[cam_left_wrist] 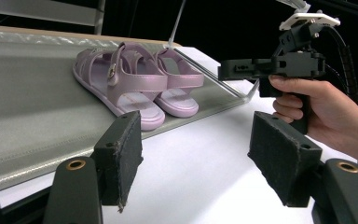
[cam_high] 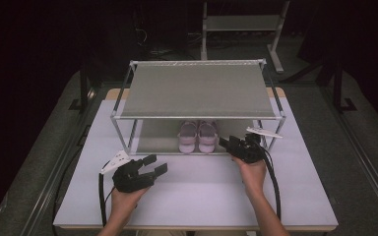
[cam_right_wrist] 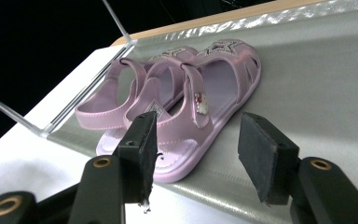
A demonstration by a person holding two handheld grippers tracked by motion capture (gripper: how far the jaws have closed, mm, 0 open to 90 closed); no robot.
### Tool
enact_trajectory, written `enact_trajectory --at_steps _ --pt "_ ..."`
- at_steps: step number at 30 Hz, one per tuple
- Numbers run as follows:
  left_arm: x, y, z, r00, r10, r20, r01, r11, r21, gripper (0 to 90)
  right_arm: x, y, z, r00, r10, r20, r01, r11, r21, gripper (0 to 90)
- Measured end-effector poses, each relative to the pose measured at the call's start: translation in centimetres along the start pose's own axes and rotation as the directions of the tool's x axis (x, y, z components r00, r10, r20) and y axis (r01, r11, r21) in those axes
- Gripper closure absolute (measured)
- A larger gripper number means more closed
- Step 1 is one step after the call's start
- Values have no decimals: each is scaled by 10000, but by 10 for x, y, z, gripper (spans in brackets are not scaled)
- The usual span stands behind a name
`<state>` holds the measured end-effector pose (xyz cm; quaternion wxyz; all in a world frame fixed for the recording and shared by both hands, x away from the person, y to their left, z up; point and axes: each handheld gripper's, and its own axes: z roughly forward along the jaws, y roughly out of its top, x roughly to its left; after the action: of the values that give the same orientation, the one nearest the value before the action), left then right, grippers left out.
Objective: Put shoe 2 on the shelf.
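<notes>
High view: one white table (cam_high: 197,191) holds one grey shoe rack (cam_high: 197,91) with two shelves, one up high and one down low. Two pink sandals (cam_high: 198,136) sit side by side on the low shelf, touching each other, toes pointing to the back. Two hands come in from the bottom, and each one holds one black claw.

The left gripper (cam_high: 155,165) rests on the table in front of the rack, well apart from the sandals. Its two jaws are spread wide and nothing is between them.

The right gripper (cam_high: 228,142) is at the front edge of the low shelf, just beside the right sandal. In the right gripper view its two jaws are spread apart too. The heel of the nearest sandal (cam_right_wrist: 191,116) sits just past them, and the pads do not press on it.
</notes>
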<state>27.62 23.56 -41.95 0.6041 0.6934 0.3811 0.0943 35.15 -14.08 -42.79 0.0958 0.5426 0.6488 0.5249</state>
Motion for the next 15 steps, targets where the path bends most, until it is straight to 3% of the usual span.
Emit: enact_trajectory --at_steps 15 --pt "-1 -1 -2 10000 32 -33 -31 10000 14 342 -3 -8 -17 9999 -68 -82 71 9994 334 431"
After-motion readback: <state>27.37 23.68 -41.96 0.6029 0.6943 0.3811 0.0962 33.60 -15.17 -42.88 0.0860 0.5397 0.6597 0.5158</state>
